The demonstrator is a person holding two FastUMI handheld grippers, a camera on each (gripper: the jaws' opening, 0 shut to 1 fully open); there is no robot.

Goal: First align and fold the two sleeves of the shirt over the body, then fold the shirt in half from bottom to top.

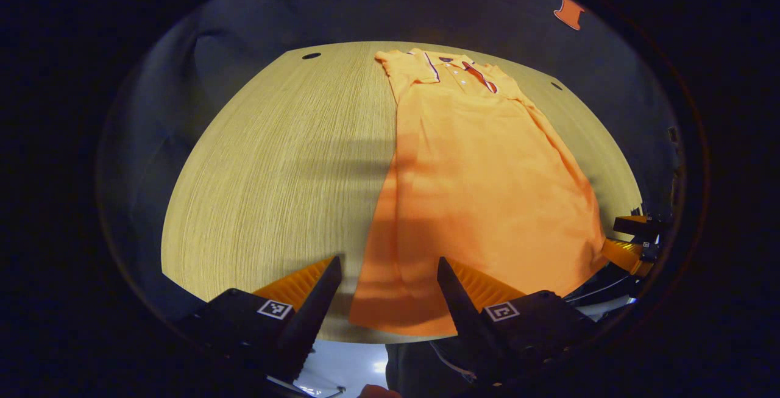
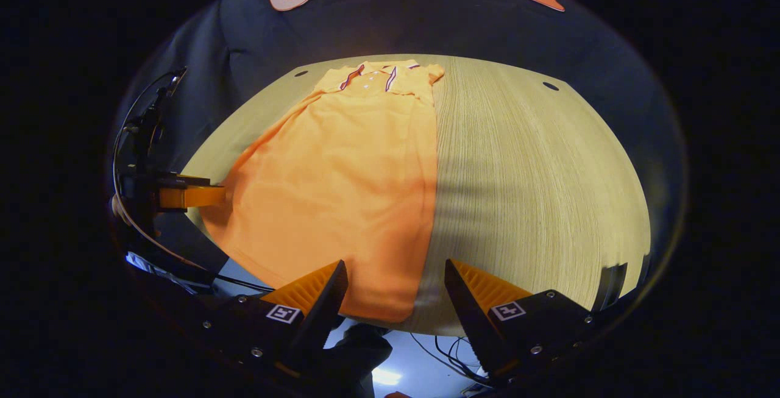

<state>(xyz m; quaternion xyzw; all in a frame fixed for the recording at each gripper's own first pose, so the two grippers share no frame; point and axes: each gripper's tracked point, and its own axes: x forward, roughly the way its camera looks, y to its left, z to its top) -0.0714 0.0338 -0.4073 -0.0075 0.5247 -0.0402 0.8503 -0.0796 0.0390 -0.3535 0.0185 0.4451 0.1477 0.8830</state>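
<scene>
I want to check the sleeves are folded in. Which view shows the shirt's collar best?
The left gripper view: the collar, with its buttons and striped trim, sits a little larger and nearer the middle there. The right gripper view shows the same collar smaller and flatter at the table's far edge.

Your shirt (image 1: 481, 191) is soft orange cloth with a fine, matt knit weave, lying smooth with only faint creases; its collar (image 1: 451, 66) carries a darker striped trim and small pale buttons. Under it, your worktop (image 1: 274, 172) looks like pale wood or wood-look laminate with fine straight grain and a low satin sheen. The left claw (image 1: 390, 282) and right claw (image 2: 395, 285) show ribbed inner faces and matt, hard plastic-looking bodies.
</scene>
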